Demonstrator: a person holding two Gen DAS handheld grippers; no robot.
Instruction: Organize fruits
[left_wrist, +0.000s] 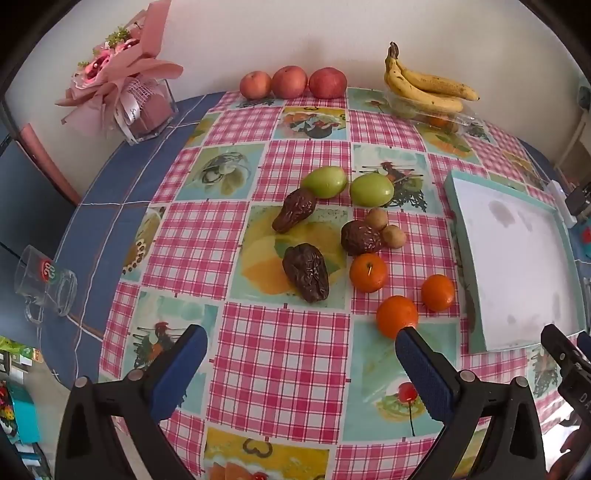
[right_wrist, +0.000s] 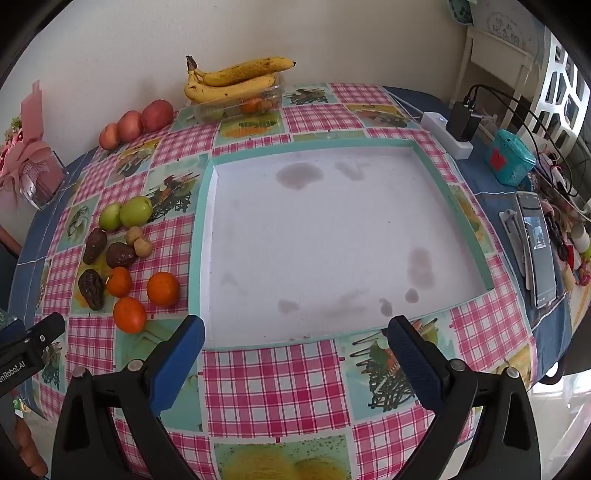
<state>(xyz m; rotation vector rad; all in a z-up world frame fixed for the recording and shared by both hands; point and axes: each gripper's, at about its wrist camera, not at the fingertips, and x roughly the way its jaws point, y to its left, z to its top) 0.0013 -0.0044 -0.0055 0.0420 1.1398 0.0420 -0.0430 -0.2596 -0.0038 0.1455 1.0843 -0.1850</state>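
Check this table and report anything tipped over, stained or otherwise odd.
Two things stand out. A glass mug lies on its side near the table's left edge in the left wrist view. The white tray bears several dark blotchy stains on its floor, and holds no fruit. The loose fruit looks intact.

White wall (right_wrist: 110, 44) at 12 o'clock; white lattice shelf (right_wrist: 561, 96) at 2 o'clock; daylight bright; table (right_wrist: 550, 332) blue-clothed, checked oilcloth (right_wrist: 277, 384) on top.

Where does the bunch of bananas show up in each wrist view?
Left wrist: bananas upper right, by the wall, atop a clear container.
Right wrist: bananas top, left of centre, by the wall.
Shared landmark: the shallow teal-rimmed tray, nearer the camera than the bananas in both.
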